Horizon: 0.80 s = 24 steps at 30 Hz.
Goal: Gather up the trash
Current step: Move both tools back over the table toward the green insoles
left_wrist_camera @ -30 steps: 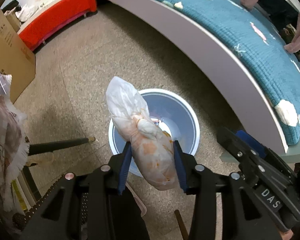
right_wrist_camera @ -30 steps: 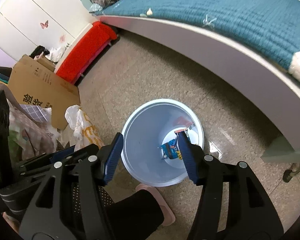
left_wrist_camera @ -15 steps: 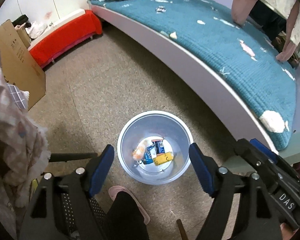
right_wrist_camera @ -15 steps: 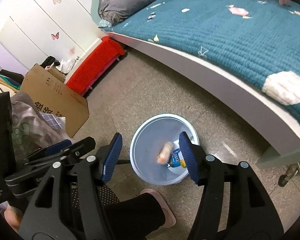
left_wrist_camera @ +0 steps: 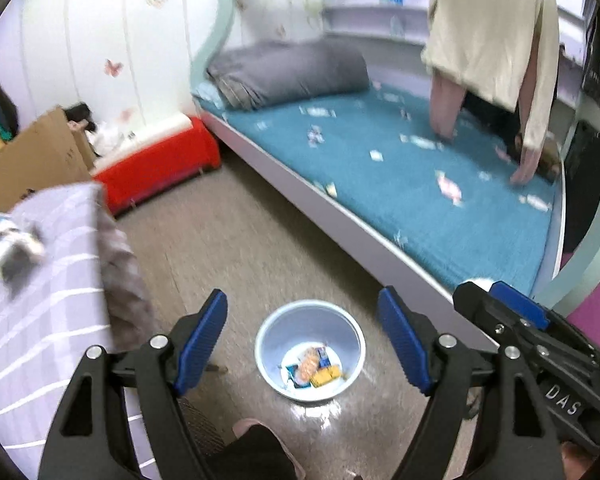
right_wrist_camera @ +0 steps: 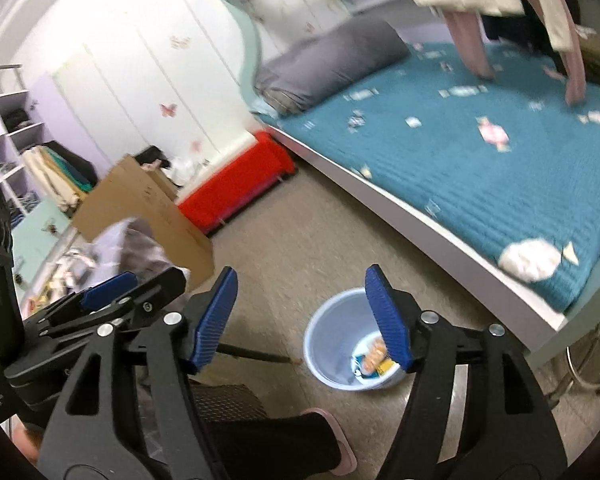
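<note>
A pale blue bin (left_wrist_camera: pixel 268 336) stands on the floor below me; it also shows in the right wrist view (right_wrist_camera: pixel 328 336). Inside lie the orange-stained plastic bag (left_wrist_camera: pixel 309 361) and some blue and yellow wrappers (left_wrist_camera: pixel 324 374). My left gripper (left_wrist_camera: pixel 302 344) is open and empty, high above the bin. My right gripper (right_wrist_camera: pixel 302 320) is open and empty, also high above the bin and to its left in that view. The right gripper's body (left_wrist_camera: pixel 532 344) shows at the right of the left wrist view.
A bed with a teal cover (left_wrist_camera: pixel 440 184) runs along the right. A red bench (left_wrist_camera: pixel 156 160) and a cardboard box (right_wrist_camera: pixel 144 208) stand by the wall. Checked cloth (left_wrist_camera: pixel 40 280) lies at the left. My slippered foot (right_wrist_camera: pixel 340 440) is near the bin.
My left gripper opened and the plastic bag dropped into the bin. Both grippers have since risen well above the bin and tilted up toward the room.
</note>
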{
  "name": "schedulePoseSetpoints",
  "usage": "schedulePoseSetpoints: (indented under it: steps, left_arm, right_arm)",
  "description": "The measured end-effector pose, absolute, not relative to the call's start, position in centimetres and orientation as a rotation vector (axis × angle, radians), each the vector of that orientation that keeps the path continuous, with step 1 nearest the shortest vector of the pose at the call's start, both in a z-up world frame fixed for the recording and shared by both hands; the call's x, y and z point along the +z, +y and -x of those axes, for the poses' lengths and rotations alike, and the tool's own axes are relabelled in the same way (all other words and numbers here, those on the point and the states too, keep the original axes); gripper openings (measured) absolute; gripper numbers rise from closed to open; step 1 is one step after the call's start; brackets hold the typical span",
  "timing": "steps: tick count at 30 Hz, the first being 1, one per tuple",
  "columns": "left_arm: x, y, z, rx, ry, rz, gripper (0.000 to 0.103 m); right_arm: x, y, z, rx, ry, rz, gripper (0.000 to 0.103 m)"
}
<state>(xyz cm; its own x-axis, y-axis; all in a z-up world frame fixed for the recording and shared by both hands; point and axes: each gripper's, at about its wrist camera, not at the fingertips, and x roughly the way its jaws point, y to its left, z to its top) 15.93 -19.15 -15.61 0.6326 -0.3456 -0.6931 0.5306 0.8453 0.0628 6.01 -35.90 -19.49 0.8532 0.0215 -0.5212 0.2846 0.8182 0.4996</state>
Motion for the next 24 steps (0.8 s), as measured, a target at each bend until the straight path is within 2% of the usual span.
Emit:
schedulePoseSetpoints:
  steps: [4, 12, 24]
  left_arm:
    - [-11.8, -15.0, -14.4, -0.438, 0.657, -0.245, 0.085]
    - [-7.2, -3.1, -14.8, -0.281, 0.611, -0.156, 0.085]
    - [-7.6, 18.5, -20.6, 0.064, 0.7, 0.139, 0.085]
  right_arm:
    - [-15.8, -32.9, -5.7, -0.077, 0.491, -0.559, 0.068]
    - [-11.3, -23.0, -9.6, 0.113, 0.497, -0.448, 0.07]
    - [-9.8, -7.0, -19.1, 0.342, 0.587, -0.257, 0.07]
